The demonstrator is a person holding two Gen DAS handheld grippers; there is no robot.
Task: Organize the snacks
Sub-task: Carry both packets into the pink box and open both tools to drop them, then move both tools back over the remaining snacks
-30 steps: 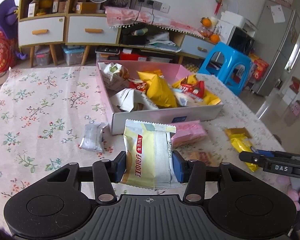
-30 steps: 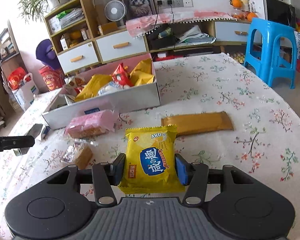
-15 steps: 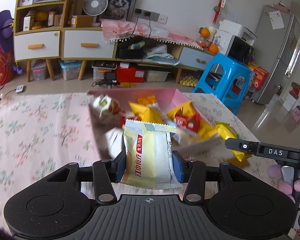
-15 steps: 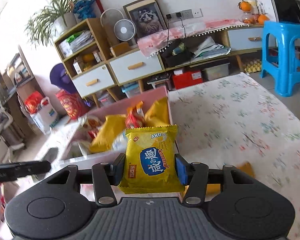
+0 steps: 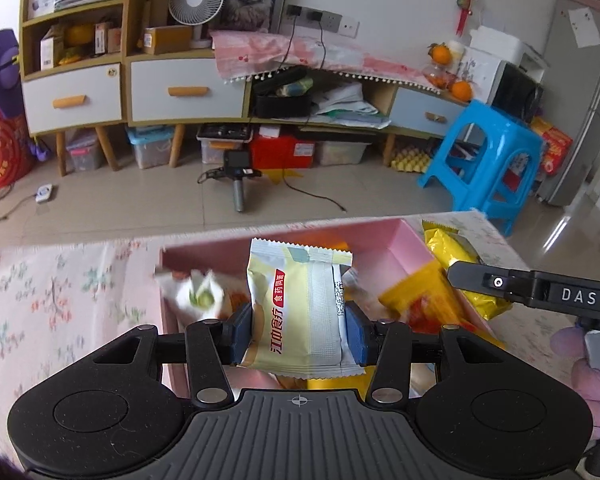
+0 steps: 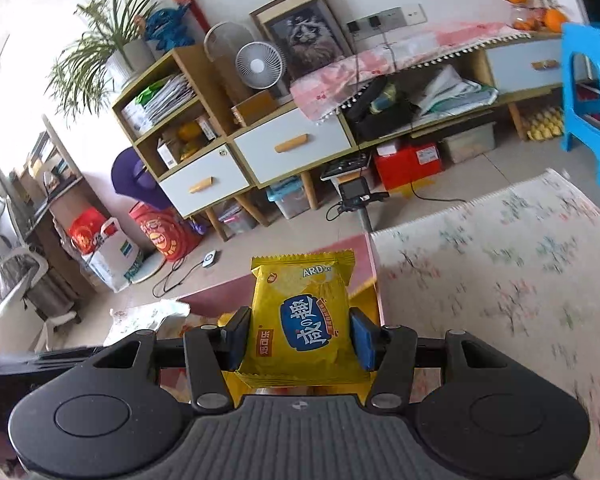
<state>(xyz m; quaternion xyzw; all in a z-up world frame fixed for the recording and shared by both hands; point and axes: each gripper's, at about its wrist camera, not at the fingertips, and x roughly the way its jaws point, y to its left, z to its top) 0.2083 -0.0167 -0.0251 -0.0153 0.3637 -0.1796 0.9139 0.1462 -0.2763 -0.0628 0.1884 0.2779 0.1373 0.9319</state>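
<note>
My left gripper (image 5: 298, 330) is shut on a pale yellow and white snack packet (image 5: 300, 308) and holds it over the pink box (image 5: 384, 242), which holds several snacks, among them a white wrapper (image 5: 198, 294) and yellow bags (image 5: 420, 300). My right gripper (image 6: 300, 338) is shut on a yellow packet with a blue label (image 6: 306, 320) and holds it over the pink box's far right corner (image 6: 366, 254). The right gripper also shows in the left wrist view (image 5: 540, 292), with its yellow packet (image 5: 456, 254) at the box's right wall.
The table wears a floral cloth (image 6: 500, 272) (image 5: 60, 292). Beyond its far edge are floor, a low cabinet with drawers (image 5: 180, 88), a blue stool (image 5: 488, 152) and a camera on a stand (image 5: 238, 168).
Both grippers have lifted their packets from near the table and moved forward over the pink box. The loose snacks on the cloth have dropped out of view.
</note>
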